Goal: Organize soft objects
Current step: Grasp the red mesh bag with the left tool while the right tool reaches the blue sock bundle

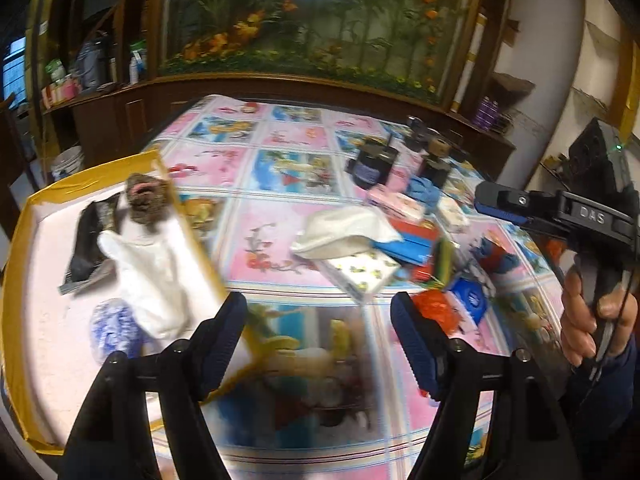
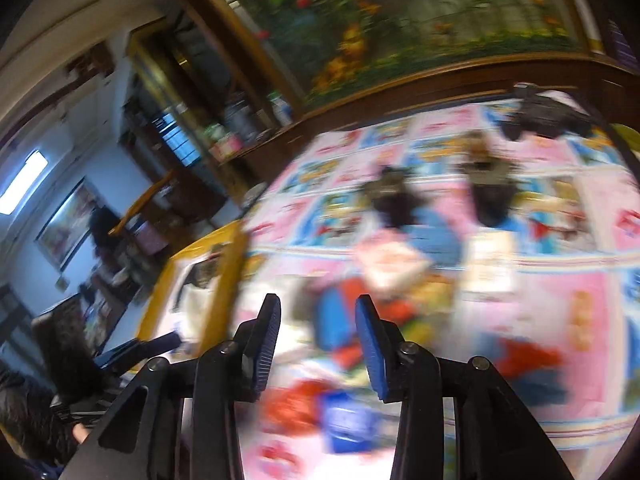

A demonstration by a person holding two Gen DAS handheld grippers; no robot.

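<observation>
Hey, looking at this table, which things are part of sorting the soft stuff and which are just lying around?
Part of the job:
- yellow-rimmed cardboard box
- white cloth glove draped over its edge
- brown furry pouch
- blue-and-white patterned scrunchie
- cream folded cloth on the table
- blue crumpled fabric

Just lying about:
- dark glass jars
- floral tissue packet
- flower-garden mural

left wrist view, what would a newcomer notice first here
The loud pink-and-blue patterned tablecloth fills the middle. At left a yellow-edged box holds a white glove and other soft things. At right lies a jumble of packets and cloths, topped by a white cloth.
</observation>
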